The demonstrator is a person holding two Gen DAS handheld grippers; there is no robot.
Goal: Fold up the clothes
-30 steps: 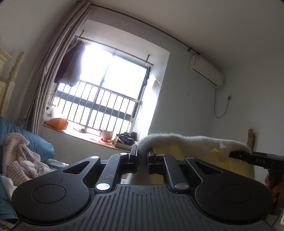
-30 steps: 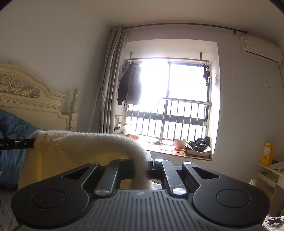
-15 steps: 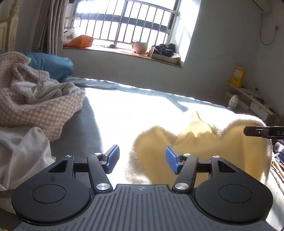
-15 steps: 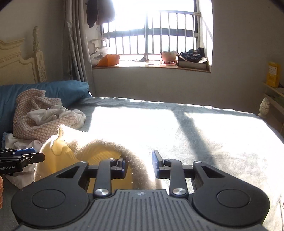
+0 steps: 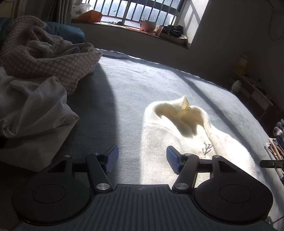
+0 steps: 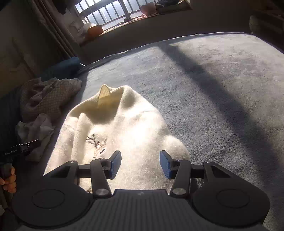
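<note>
We get two wrist fisheyes, both angled down low over the bed (image 5: 134, 85), facing the window (image 5: 142, 10). Left view sits left of the cream sweater (image 5: 179, 135), right view right of it (image 6: 124, 128); both share sweater, bed, laundry pile (image 5: 44, 58).

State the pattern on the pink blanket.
Pink-and-white houndstooth check on the pink blanket, clearest in the left wrist view.

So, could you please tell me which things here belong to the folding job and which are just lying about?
For the job: cream sweater, left gripper, right gripper, both open above it, and the bed it lies on.

Lying about: pink checked knit, white cloth, blue pillow, windowsill clutter.
</note>
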